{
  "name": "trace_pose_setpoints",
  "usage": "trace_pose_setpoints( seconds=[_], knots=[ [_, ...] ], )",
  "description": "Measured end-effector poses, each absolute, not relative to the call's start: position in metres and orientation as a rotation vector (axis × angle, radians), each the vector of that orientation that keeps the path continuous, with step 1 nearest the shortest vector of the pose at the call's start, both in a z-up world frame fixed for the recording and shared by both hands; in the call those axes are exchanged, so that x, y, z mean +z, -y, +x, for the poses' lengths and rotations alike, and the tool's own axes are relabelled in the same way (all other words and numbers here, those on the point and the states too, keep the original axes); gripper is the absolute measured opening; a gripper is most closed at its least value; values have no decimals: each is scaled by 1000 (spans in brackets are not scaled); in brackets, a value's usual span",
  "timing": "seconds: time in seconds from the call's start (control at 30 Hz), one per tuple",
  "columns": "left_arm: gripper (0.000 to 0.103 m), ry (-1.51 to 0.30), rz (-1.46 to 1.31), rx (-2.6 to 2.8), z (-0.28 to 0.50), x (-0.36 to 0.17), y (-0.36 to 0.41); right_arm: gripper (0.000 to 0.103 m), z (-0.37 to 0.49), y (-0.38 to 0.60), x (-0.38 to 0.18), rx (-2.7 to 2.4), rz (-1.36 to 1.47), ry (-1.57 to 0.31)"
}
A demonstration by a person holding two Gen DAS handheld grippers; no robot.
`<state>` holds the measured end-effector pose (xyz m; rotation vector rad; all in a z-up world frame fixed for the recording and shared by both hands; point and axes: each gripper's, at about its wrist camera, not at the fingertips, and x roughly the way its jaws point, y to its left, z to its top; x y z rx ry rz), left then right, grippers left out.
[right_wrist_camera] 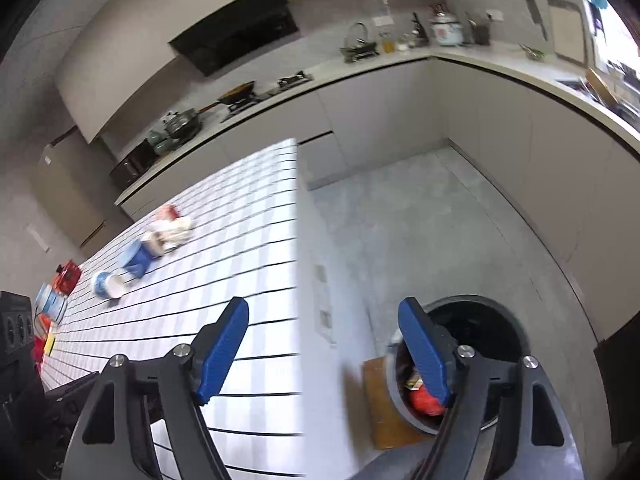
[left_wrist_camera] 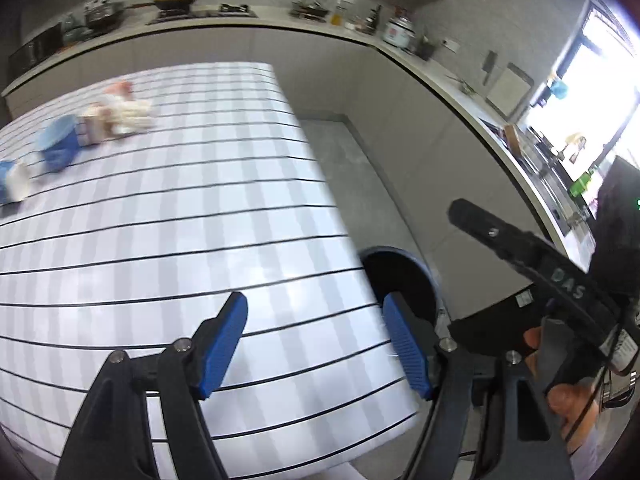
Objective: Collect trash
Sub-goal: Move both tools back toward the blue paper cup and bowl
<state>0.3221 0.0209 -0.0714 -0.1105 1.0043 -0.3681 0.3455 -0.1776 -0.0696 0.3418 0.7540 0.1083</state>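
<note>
My left gripper is open above the near right corner of the checked table, nothing between its blue pads. My right gripper is open too and empty, hanging over the table edge and the floor. A round dark trash bin stands on the floor beside the table; red and other scraps lie inside it. The same bin shows past the table corner in the left wrist view. Trash stays at the table's far left: a crumpled white and pink heap, a blue cup and a blue and white cup.
A kitchen counter with a stove, pans and a kettle wraps the back and right walls. In the left wrist view a person's hand holds the other gripper's black handle at right. Grey floor lies between table and cabinets. Red and blue packs sit at the table's far left end.
</note>
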Motion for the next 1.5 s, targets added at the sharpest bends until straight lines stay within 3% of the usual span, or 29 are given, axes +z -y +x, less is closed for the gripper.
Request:
trace_pose_setpoints(
  seconds=[0.4,0.63,1.13,1.5],
  knots=[
    [72,-957,-158,-180,319,-63,-186,82,355,-6,-57,258,309,-760],
    [72,-945,-232,-31,334,-66,-257,82,384,-58,-54,341,239,-774],
    [72,-1000,-297,177,396,-88,-318,82,487,-101,-75,503,250,-812],
    [72,-1029,-438,131,425,-99,-383,82,507,-181,-90,587,230,-833]
  ],
)
